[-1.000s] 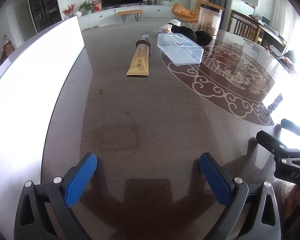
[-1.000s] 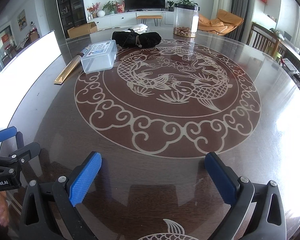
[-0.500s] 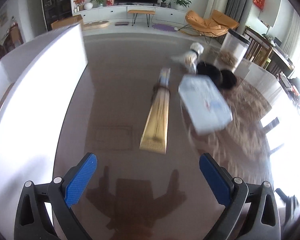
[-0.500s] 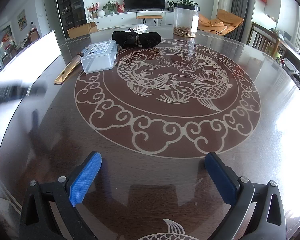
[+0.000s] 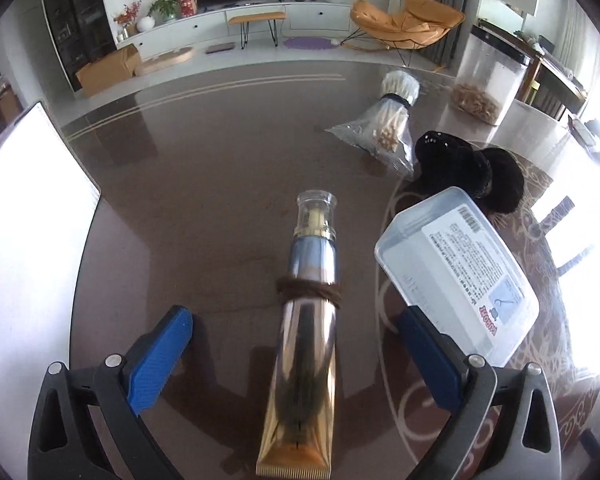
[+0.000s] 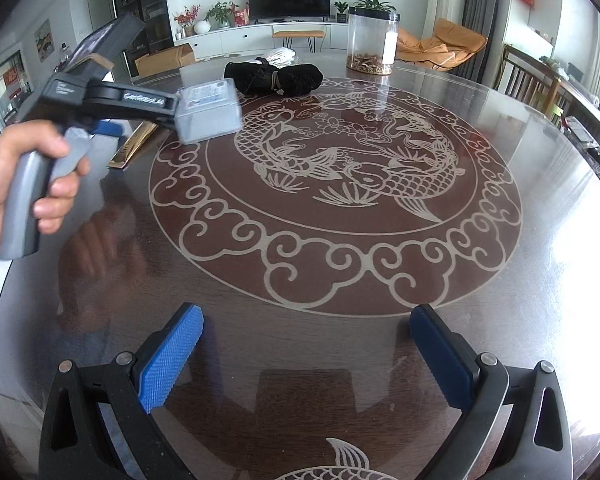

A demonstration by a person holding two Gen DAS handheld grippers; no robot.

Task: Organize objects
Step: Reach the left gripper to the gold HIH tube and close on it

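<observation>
A gold tube (image 5: pixel 304 364) with a clear cap and a brown band lies on the dark table, straight between the open fingers of my left gripper (image 5: pixel 296 360), which hovers over it without touching. A clear plastic box (image 5: pixel 456 272) with a label lies just right of the tube, over the right finger. In the right wrist view the left gripper's body (image 6: pixel 100 100) is above the tube (image 6: pixel 134 146), next to the box (image 6: pixel 208 114). My right gripper (image 6: pixel 306 356) is open and empty over the table's near part.
A black bundle (image 5: pixel 468 168) lies behind the box; it also shows in the right wrist view (image 6: pixel 280 76). A bag of cotton swabs (image 5: pixel 388 128) and a clear canister (image 5: pixel 488 76) stand farther back. A white panel (image 5: pixel 28 216) stands at the left edge.
My left gripper has moved forward across the table until the gold tube lies between its fingers. The right gripper has not moved.
</observation>
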